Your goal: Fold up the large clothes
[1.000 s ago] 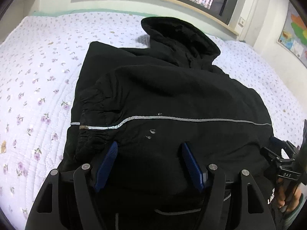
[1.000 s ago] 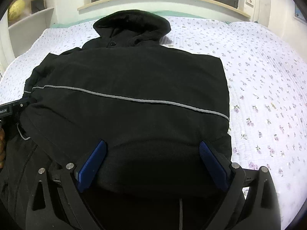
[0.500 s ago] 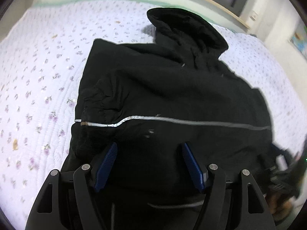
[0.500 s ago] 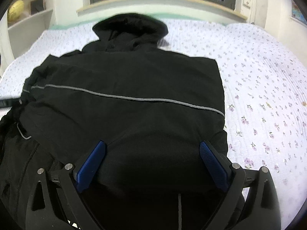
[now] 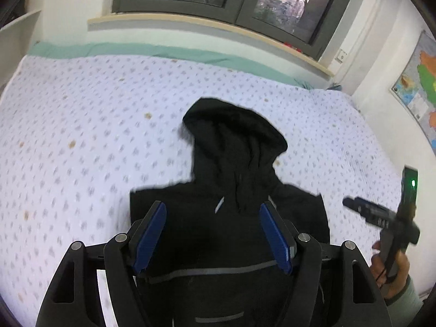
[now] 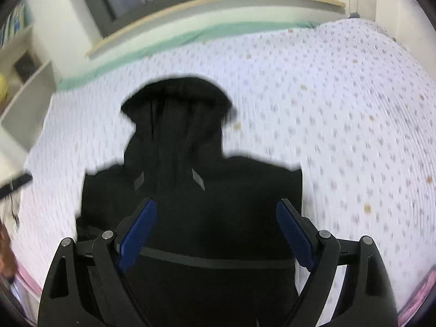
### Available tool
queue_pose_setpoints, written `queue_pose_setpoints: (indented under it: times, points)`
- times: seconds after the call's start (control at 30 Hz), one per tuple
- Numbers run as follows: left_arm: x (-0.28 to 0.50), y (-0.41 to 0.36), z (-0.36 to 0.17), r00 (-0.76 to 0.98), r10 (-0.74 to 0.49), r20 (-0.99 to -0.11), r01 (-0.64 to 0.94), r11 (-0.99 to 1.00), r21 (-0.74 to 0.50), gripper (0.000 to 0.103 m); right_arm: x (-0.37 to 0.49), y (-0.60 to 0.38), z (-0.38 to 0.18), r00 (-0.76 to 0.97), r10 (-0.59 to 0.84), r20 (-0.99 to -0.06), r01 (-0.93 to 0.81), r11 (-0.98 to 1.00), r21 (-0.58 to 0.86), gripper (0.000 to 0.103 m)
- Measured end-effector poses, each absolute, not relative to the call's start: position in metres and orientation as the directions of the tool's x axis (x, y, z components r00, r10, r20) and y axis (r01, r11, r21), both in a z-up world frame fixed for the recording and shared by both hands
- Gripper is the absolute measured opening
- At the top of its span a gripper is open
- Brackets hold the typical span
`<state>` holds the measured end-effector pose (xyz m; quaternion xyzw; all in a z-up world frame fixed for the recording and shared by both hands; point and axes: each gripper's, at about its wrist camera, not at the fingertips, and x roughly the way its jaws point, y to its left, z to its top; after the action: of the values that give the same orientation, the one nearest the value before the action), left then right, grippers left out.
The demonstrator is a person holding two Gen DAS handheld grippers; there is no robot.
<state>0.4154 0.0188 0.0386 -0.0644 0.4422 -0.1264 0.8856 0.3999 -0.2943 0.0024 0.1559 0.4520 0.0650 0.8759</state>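
Note:
A large black hooded jacket (image 5: 231, 218) with grey reflective stripes lies folded on the flowered bedspread (image 5: 81, 125), hood pointing to the far wall. It also shows in the right wrist view (image 6: 190, 204). My left gripper (image 5: 214, 234) is open and empty, raised above the jacket's near part. My right gripper (image 6: 216, 231) is open and empty, also above the jacket. The right gripper's body (image 5: 381, 215) appears at the right edge of the left wrist view.
The bedspread (image 6: 340, 125) spreads wide around the jacket. A window sill (image 5: 207, 27) and wall run along the far side. White shelves (image 6: 21, 87) stand at the left. A map (image 5: 419, 81) hangs on the right wall.
Both grippers have pulled back and risen away from the jacket, so it looks smaller and lower in both views. Both stay open. The jacket has not moved.

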Motion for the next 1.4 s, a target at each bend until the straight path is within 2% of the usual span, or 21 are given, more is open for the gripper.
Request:
queue_pose_setpoints:
  times: [0.13, 0.4, 0.57, 0.6, 0.63, 0.67, 0.7, 0.73, 0.77, 0.87, 0.97, 1.0, 1.07, 1.13, 1.2, 1.23, 1.27, 1.3, 1.33, 1.4]
  points:
    - [0.486, 0.009, 0.030, 0.567, -0.287, -0.772, 0.156, 0.958, -0.241, 0.073, 0.474, -0.299, 0.000, 0.565, 0.246, -0.788, 0.065, 0.938, 0.339, 0.089]
    - [0.624, -0.005, -0.059, 0.492, -0.263, -0.830, 0.048, 0.960, -0.276, 0.073, 0.583, -0.285, -0.066, 0.459, 0.268, -0.847, 0.054, 0.943, 0.328, 0.087]
    - [0.678, -0.011, -0.119, 0.444, -0.219, -0.869, -0.020, 0.967, -0.254, 0.073, 0.629, -0.278, -0.113, 0.409, 0.285, -0.867, 0.070, 0.937, 0.341, 0.075]
    - [0.682, -0.009, -0.126, 0.442, -0.226, -0.868, -0.026, 0.964, -0.264, 0.072, 0.638, -0.276, -0.125, 0.397, 0.308, -0.865, 0.079, 0.927, 0.366, 0.070]
    - [0.689, -0.007, -0.135, 0.439, -0.240, -0.866, -0.039, 0.958, -0.285, 0.071, 0.644, -0.274, -0.133, 0.383, 0.334, -0.861, 0.071, 0.919, 0.388, 0.056]
    - [0.694, -0.003, -0.139, 0.440, -0.249, -0.863, -0.051, 0.952, -0.300, 0.054, 0.648, -0.270, -0.139, 0.371, 0.357, -0.857, 0.056, 0.913, 0.405, 0.046]
    - [0.699, 0.003, -0.141, 0.445, -0.256, -0.858, -0.064, 0.947, -0.316, 0.027, 0.650, -0.268, -0.142, 0.371, 0.361, -0.856, 0.046, 0.913, 0.405, 0.019]
    - [0.702, 0.015, -0.138, 0.455, -0.278, -0.846, -0.079, 0.933, -0.350, 0.016, 0.650, -0.268, -0.137, 0.393, 0.331, -0.858, 0.040, 0.926, 0.375, 0.012]
    - [0.701, 0.026, -0.132, 0.473, -0.292, -0.831, -0.099, 0.920, -0.380, 0.014, 0.646, -0.272, -0.127, 0.433, 0.308, -0.847, 0.036, 0.933, 0.357, 0.010]
    - [0.684, 0.066, -0.110, 0.511, -0.436, -0.741, -0.105, 0.824, -0.557, 0.014, 0.617, -0.290, -0.075, 0.581, 0.315, -0.750, -0.039, 0.932, 0.362, 0.009]
    - [0.671, 0.072, -0.120, 0.487, -0.438, -0.756, -0.110, 0.828, -0.550, 0.019, 0.608, -0.286, -0.073, 0.592, 0.298, -0.749, -0.067, 0.944, 0.322, 0.009]
    - [0.672, 0.072, -0.134, 0.458, -0.416, -0.786, -0.128, 0.844, -0.521, 0.023, 0.612, -0.282, -0.085, 0.573, 0.286, -0.768, -0.067, 0.950, 0.304, 0.009]
    - [0.678, 0.072, -0.180, 0.357, -0.393, -0.847, -0.190, 0.857, -0.478, 0.024, 0.627, -0.279, -0.126, 0.490, 0.285, -0.824, -0.027, 0.949, 0.313, 0.009]
    - [0.676, 0.075, -0.190, 0.389, -0.416, -0.822, -0.173, 0.843, -0.509, 0.025, 0.641, -0.281, -0.174, 0.377, 0.359, -0.854, 0.009, 0.920, 0.391, 0.011]
    - [0.672, 0.073, -0.181, 0.405, -0.414, -0.815, -0.142, 0.853, -0.503, 0.027, 0.643, -0.286, -0.182, 0.370, 0.396, -0.840, 0.026, 0.900, 0.435, 0.013]
    - [0.668, 0.070, -0.173, 0.408, -0.401, -0.820, -0.111, 0.870, -0.481, 0.028, 0.642, -0.288, -0.175, 0.369, 0.411, -0.834, 0.014, 0.894, 0.447, 0.021]
    - [0.664, 0.068, -0.166, 0.411, -0.381, -0.828, -0.087, 0.888, -0.452, 0.034, 0.640, -0.290, -0.171, 0.368, 0.412, -0.834, 0.007, 0.895, 0.445, 0.027]
    - [0.659, 0.066, -0.158, 0.417, -0.351, -0.838, -0.066, 0.908, -0.414, 0.044, 0.636, -0.293, -0.164, 0.363, 0.409, -0.837, -0.005, 0.899, 0.437, 0.039]
    - [0.652, 0.065, -0.148, 0.422, -0.318, -0.849, -0.045, 0.928, -0.370, 0.048, 0.630, -0.296, -0.156, 0.363, 0.413, -0.836, -0.027, 0.901, 0.433, 0.045]
    - [0.639, 0.072, -0.129, 0.430, -0.305, -0.850, -0.008, 0.940, -0.341, 0.050, 0.613, -0.302, -0.137, 0.379, 0.430, -0.820, -0.074, 0.897, 0.436, 0.049]
